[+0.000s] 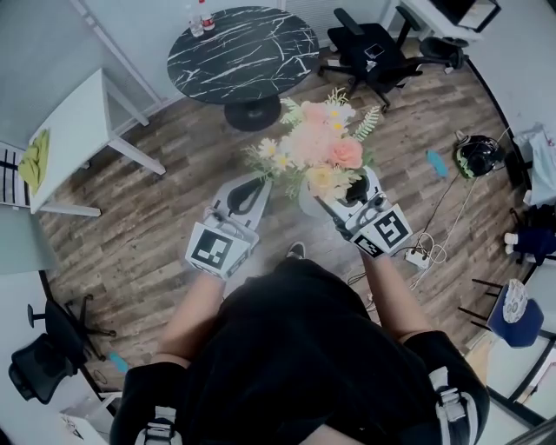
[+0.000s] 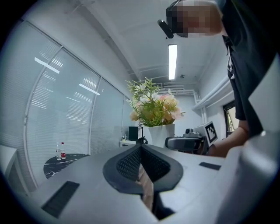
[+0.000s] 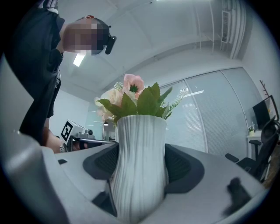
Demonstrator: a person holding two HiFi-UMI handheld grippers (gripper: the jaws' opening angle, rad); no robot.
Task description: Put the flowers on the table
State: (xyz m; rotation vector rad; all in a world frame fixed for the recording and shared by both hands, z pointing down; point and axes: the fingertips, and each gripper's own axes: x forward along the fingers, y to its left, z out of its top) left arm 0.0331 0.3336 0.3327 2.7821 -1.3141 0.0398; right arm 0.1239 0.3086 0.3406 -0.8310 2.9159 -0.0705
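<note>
Status: carry phase, placement not yet done.

- Right hand-held gripper (image 3: 139, 168): jaws pinch the white ribbed vase (image 3: 139, 144) by its lower body, a pad touching each side. The vase sits upright, with the flowers (image 1: 317, 143) standing out of its neck.
- Left hand-held gripper (image 2: 142, 166): pads pressed together with nothing between them. It is near the vase but not touching it, so it gives no support.
- Location of the flowers: in the air in front of the person, above the wood floor (image 1: 156, 217) and resting on no surface.
- Candidate surfaces: a round black marble tabletop (image 1: 252, 52) lies ahead, carrying two small bottles (image 1: 200, 17) at its far edge. A white table (image 1: 78, 122) stands off to the left. Both are well apart from the vase. The round one looks the likelier target, being straight ahead, but this is a judgement only.

Done: the vase is grasped and lifted. Left: approach a tabletop, lower the vase upright onto a bare part of it, and spread the right jaws.
</note>
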